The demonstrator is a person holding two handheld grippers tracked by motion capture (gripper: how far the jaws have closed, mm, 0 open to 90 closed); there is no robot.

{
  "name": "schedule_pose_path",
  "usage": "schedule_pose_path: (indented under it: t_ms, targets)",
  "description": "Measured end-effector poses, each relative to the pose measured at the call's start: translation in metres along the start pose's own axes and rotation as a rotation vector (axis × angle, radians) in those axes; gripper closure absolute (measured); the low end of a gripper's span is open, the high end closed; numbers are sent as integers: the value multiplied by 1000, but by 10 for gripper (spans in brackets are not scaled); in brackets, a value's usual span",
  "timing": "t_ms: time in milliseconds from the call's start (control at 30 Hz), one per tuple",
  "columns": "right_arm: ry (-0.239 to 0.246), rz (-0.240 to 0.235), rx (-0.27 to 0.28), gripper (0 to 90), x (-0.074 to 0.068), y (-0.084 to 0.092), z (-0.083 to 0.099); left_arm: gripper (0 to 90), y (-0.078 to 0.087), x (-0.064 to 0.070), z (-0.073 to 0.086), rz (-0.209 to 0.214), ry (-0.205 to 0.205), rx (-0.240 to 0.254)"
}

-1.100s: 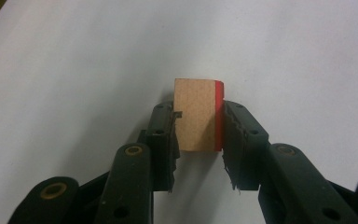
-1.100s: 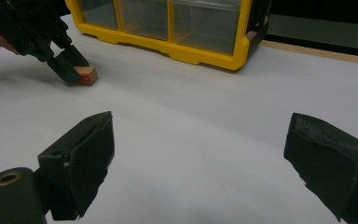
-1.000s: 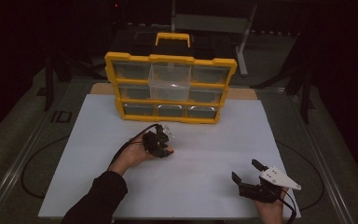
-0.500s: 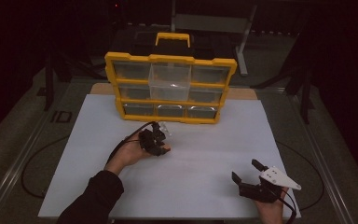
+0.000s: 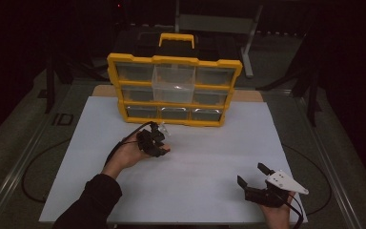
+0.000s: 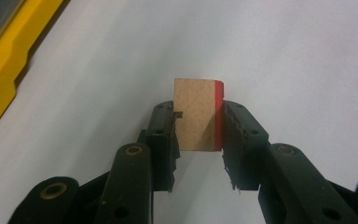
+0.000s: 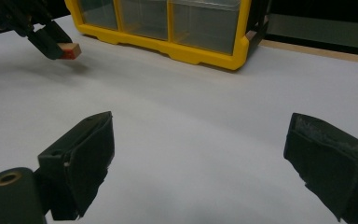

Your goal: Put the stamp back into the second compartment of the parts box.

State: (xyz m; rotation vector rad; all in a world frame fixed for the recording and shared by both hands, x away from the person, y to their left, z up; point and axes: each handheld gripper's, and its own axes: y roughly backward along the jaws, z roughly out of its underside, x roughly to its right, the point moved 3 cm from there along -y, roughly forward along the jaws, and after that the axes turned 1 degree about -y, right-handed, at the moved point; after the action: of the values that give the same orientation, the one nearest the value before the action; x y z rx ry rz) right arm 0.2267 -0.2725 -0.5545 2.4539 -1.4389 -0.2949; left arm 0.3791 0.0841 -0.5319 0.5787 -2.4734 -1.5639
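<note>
the only readable marking is "id" on the grey table edge point(image 5: 63, 119).

The left gripper point(image 6: 198, 135) squeezes a small brown wooden block with one red side point(image 6: 196, 114) between its two black fingers point(image 6: 163, 140). The red side touches the finger on the right. Below lies the white desk point(image 6: 284, 56). A yellow plastic box point(image 6: 9, 60) sits in the top left corner.
</note>
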Motion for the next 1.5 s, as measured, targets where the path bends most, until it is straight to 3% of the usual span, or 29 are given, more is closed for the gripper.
schedule_pose_path:
  t_ms: [900, 1500]
  targets:
    - [-2, -4, 0, 85, 0, 0, 0, 660, 29, -11, 10, -29, 41, 26]
    - [-3, -7, -2, 85, -1, -1, 0, 660, 49, -17, 13, -52, 46, 42]
